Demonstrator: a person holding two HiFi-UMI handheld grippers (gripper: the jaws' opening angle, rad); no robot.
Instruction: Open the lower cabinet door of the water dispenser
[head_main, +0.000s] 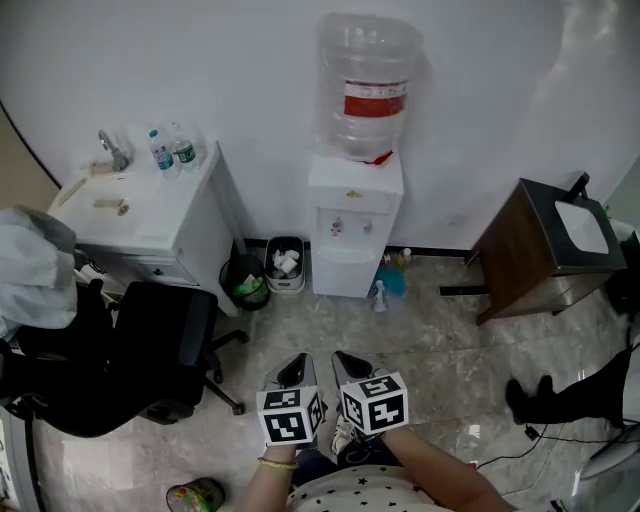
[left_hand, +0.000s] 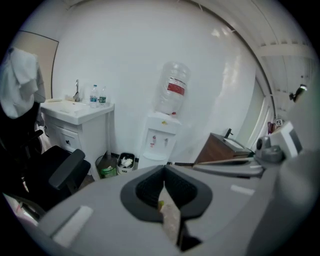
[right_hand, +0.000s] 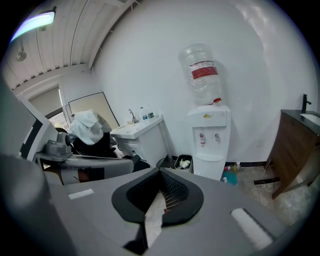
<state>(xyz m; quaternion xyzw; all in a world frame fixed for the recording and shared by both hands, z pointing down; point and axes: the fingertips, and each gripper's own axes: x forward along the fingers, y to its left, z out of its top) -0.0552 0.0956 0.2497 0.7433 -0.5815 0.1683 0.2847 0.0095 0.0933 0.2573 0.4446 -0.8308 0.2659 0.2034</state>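
The water dispenser (head_main: 355, 225) stands against the white back wall, an inverted bottle (head_main: 367, 85) on top, and its lower cabinet door (head_main: 347, 272) sits flush and closed below the taps, facing the open floor (head_main: 420, 345). The left gripper (head_main: 293, 372) and right gripper (head_main: 350, 366) hover side by side low in the head view, well apart from the dispenser, both pointing toward it. In each gripper view the jaws are pressed together with nothing between them. A broad strip of bare marble floor runs between the jaws and the door. The dispenser's left edge is crowded: a white waste basket (head_main: 286, 263) stands just beside it, with a round black bin (head_main: 245, 280) next to that, tucked against the corner of a white sink cabinet (head_main: 190, 235) whose tabletop (head_main: 150, 205) carries two small water bottles (head_main: 171, 150) near the tap. A black office chair (head_main: 150, 350) fills the floor to the left of the grippers, its wheeled base reaching toward them. On the dispenser's right edge, small bottles and a blue object (head_main: 392, 278) sit on the floor near the wall, and further right a dark wooden cabinet (head_main: 530, 260) juts out, leaving a gap between it and the dispenser. A dark shoe (head_main: 527, 400) and cables lie at the right edge of the floor.
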